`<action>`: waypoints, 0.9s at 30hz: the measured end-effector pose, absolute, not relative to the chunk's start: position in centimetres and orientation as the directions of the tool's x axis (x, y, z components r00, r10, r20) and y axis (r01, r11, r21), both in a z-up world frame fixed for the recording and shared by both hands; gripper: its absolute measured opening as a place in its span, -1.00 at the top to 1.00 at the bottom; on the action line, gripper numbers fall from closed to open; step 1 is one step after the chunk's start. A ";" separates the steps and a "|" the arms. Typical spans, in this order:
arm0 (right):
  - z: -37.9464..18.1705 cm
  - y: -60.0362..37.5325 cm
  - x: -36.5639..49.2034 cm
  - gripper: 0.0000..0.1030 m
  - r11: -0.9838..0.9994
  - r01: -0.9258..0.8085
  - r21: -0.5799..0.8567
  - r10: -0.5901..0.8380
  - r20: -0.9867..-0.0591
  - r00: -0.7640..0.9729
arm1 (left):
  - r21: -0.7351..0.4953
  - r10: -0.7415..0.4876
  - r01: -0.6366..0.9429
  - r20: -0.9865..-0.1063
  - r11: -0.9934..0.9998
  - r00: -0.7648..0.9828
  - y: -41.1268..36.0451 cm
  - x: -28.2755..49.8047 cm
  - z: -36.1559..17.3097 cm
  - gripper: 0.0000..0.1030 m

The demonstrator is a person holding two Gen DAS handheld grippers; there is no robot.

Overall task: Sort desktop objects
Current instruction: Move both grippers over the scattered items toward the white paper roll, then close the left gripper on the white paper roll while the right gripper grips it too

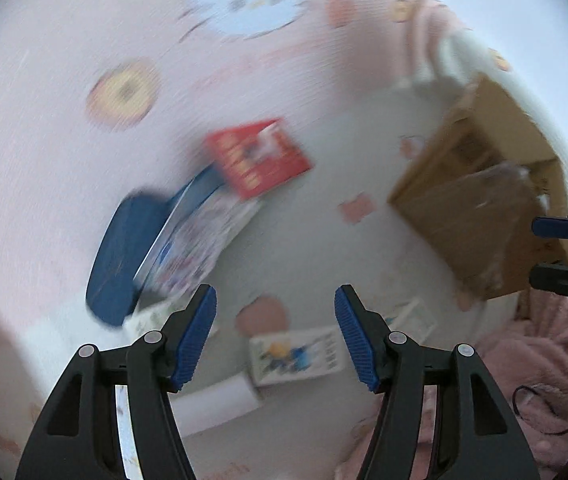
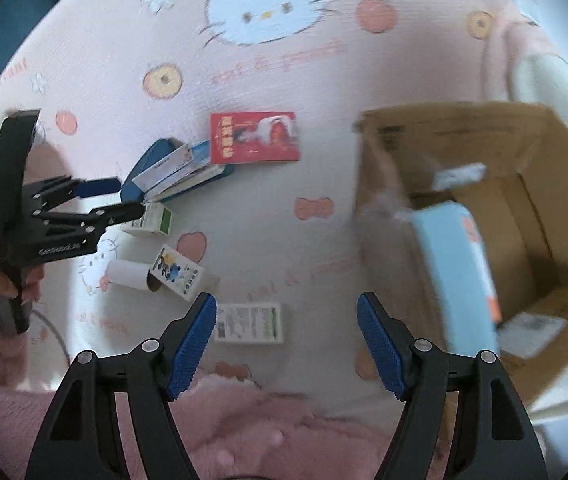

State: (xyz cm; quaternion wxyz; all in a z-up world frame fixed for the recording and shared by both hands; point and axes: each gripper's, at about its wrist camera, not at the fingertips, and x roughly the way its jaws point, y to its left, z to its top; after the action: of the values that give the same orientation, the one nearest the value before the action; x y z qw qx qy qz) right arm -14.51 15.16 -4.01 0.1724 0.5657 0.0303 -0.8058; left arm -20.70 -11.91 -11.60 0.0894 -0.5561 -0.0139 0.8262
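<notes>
The left gripper (image 1: 275, 334) has its 2 blue-padded jaws spread wide with nothing between them, and the right gripper (image 2: 286, 344) is likewise spread and empty. The landmark is the open brown cardboard box (image 2: 532, 216), which sits on a pink cartoon-cat printed cloth (image 2: 268, 60). A light blue packet (image 2: 458, 264) leans inside the box at its near-left wall. Left of the box lies a red flat carton (image 2: 254, 137), touching a dark blue case (image 2: 146, 168) with booklets stacked on it. Farther left and nearer are a white-and-green small carton (image 2: 158, 219), a white roll (image 2: 128, 274) and a white carton with a yellow-blue print (image 2: 180, 268). A white printed carton (image 2: 250, 322) lies just ahead of the right gripper.
</notes>
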 end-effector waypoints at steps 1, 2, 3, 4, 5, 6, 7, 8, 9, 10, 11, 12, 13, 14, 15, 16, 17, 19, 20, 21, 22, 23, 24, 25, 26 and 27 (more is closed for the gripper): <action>-4.7 14.2 -14.6 -0.39 -0.932 0.327 0.155 -0.259 -0.917 -0.303 | -0.128 0.162 -0.117 -0.920 -0.985 -0.358 -12.5 -20.6 -12.0 -0.28; -5.5 13.2 -14.9 -0.39 -0.923 0.337 0.185 -0.290 -0.910 -0.297 | -0.138 0.163 -0.096 -0.925 -0.986 -0.344 -13.4 -20.3 -12.7 -0.28; -6.4 12.7 -15.2 -0.39 -0.918 0.324 0.228 -0.325 -0.902 -0.286 | -0.141 0.159 -0.079 -0.929 -0.987 -0.333 -14.0 -19.9 -13.3 -0.28; -7.3 12.3 -15.4 -0.39 -0.912 0.301 0.280 -0.362 -0.893 -0.269 | -0.144 0.156 -0.061 -0.933 -0.988 -0.323 -14.7 -19.6 -13.9 -0.28; -8.7 11.8 -15.5 -0.39 -0.899 0.266 0.347 -0.410 -0.881 -0.235 | -0.155 0.163 -0.053 -0.934 -0.987 -0.318 -15.0 -19.2 -14.3 -0.28; -9.4 11.5 -15.6 -0.39 -0.893 0.242 0.380 -0.432 -0.875 -0.218 | -0.165 0.173 -0.052 -0.935 -0.985 -0.311 -15.1 -19.0 -14.6 -0.28; -10.3 11.3 -15.6 -0.39 -0.886 0.211 0.413 -0.452 -0.868 -0.203 | -0.173 0.180 -0.053 -0.935 -0.984 -0.305 -15.4 -18.6 -15.2 -0.28; -11.3 10.9 -15.4 -0.39 -0.884 0.179 0.432 -0.462 -0.867 -0.190 | -0.165 0.174 -0.053 -0.935 -0.985 -0.310 -15.6 -18.3 -15.6 -0.28; -12.1 10.4 -15.2 -0.39 -0.883 0.161 0.440 -0.464 -0.869 -0.174 | -0.157 0.166 -0.054 -0.934 -0.986 -0.316 -15.6 -18.1 -15.8 -0.28; -12.7 10.0 -15.0 -0.39 -0.883 0.151 0.445 -0.466 -0.871 -0.157 | -0.139 0.150 -0.055 -0.932 -0.989 -0.330 -15.7 -17.7 -16.2 -0.28; -13.1 9.6 -14.9 -0.39 -0.882 0.145 0.448 -0.467 -0.872 -0.149 | -0.133 0.143 -0.052 -0.931 -0.990 -0.335 -16.0 -17.5 -16.4 -0.28; -13.6 9.1 -14.7 -0.39 -0.879 0.136 0.457 -0.473 -0.870 -0.140 | -0.133 0.138 -0.040 -0.933 -0.990 -0.334 -16.4 -17.2 -16.8 -0.28; -13.9 8.9 -14.8 -0.39 -0.875 0.129 0.466 -0.480 -0.867 -0.129 | -0.144 0.145 -0.026 -0.935 -0.989 -0.323 -16.8 -17.0 -17.1 -0.28; -14.3 8.4 -14.9 -0.39 -0.871 0.117 0.477 -0.489 -0.865 -0.113 | -0.169 0.161 0.000 -0.940 -0.986 -0.301 -17.5 -16.6 -17.5 -0.28; -14.7 7.7 -15.0 -0.39 -0.865 0.116 0.489 -0.499 -0.861 -0.093 | -0.180 0.166 0.019 -0.941 -0.984 -0.296 -18.1 -16.3 -17.7 -0.28; -14.9 7.0 -15.1 -0.39 -0.857 0.130 0.499 -0.510 -0.857 -0.070 | -0.187 0.168 0.039 -0.940 -0.982 -0.298 -18.6 -15.9 -17.8 -0.28; -15.0 6.1 -15.0 -0.39 -0.849 0.156 0.505 -0.517 -0.855 -0.049 | -0.200 0.170 0.069 -0.937 -0.977 -0.304 -19.5 -15.1 -17.9 -0.28; -15.2 4.1 -15.0 -0.39 -0.836 0.216 0.504 -0.520 -0.854 -0.018 | -0.209 0.166 0.110 -0.936 -0.972 -0.311 -20.8 -14.0 -18.1 -0.28; -15.2 2.8 -14.9 -0.39 -0.828 0.253 0.500 -0.517 -0.856 -0.002 | -0.204 0.155 0.133 -0.937 -0.970 -0.313 -21.4 -13.5 -18.3 -0.28; -15.3 2.1 -14.8 -0.39 -0.822 0.273 0.500 -0.519 -0.855 0.007 | -0.203 0.148 0.152 -0.939 -0.967 -0.312 -21.9 -13.2 -18.4 -0.28; -15.4 1.1 -14.7 -0.39 -0.810 0.297 0.505 -0.524 -0.851 0.017 | -0.213 0.149 0.191 -0.941 -0.958 -0.304 -22.7 -12.5 -18.9 -0.28; -15.7 0.1 -14.7 -0.39 -0.792 0.320 0.519 -0.537 -0.843 0.037 | -0.223 0.155 0.208 -0.941 -0.952 -0.299 -23.0 -12.3 -19.2 -0.28; -16.0 -0.8 -14.7 -0.39 -0.775 0.334 0.536 -0.551 -0.833 0.059 | -0.242 0.168 0.231 -0.939 -0.942 -0.299 -23.5 -11.9 -19.6 -0.28; -16.3 -1.5 -14.8 -0.36 -0.762 0.341 0.550 -0.562 -0.824 0.073 | -0.256 0.178 0.239 -0.936 -0.937 -0.304 -23.7 -11.6 -19.8 -0.27; -16.7 -2.1 -14.9 -0.31 -0.752 0.341 0.564 -0.574 -0.815 0.081 | -0.270 0.188 0.250 -0.932 -0.930 -0.310 -23.9 -11.2 -20.1 -0.27; -17.1 -2.6 -15.0 -0.12 -0.745 0.335 0.577 -0.583 -0.807 0.091 | -0.281 0.197 0.253 -0.929 -0.926 -0.314 -23.9 -10.9 -20.3 -0.25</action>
State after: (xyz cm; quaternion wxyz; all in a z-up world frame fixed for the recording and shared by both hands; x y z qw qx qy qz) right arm -15.01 -2.62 -17.09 0.3439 0.6537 -0.0951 -0.6673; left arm -10.94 -23.92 -20.28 -0.0180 -0.5854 -0.1921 0.7874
